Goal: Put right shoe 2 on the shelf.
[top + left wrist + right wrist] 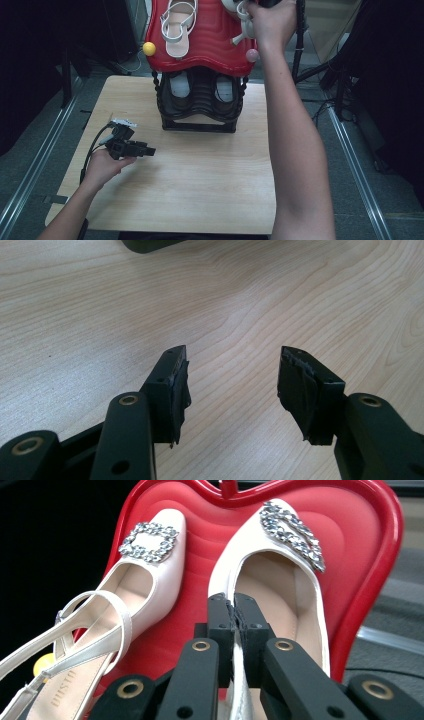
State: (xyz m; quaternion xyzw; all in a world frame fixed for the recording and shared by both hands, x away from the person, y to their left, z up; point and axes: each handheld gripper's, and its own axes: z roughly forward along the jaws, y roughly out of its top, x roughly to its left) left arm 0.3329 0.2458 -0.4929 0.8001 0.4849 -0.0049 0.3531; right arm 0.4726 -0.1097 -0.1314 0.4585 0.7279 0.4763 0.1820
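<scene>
From above, the left hand-held gripper (148, 150) rests on the desk (210, 190) before the red rack (210, 35); its own view shows jaws wide apart, empty; the right hand-held gripper (234, 611) pinches the right shoe's (260, 545) edge atop the rack.

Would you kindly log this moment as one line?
right gripper: shut on right shoe edge | rack: red tray | left gripper: open, over table

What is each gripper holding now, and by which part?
The right gripper pinches the right-hand shoe by its side edge. The left gripper holds nothing.
</scene>
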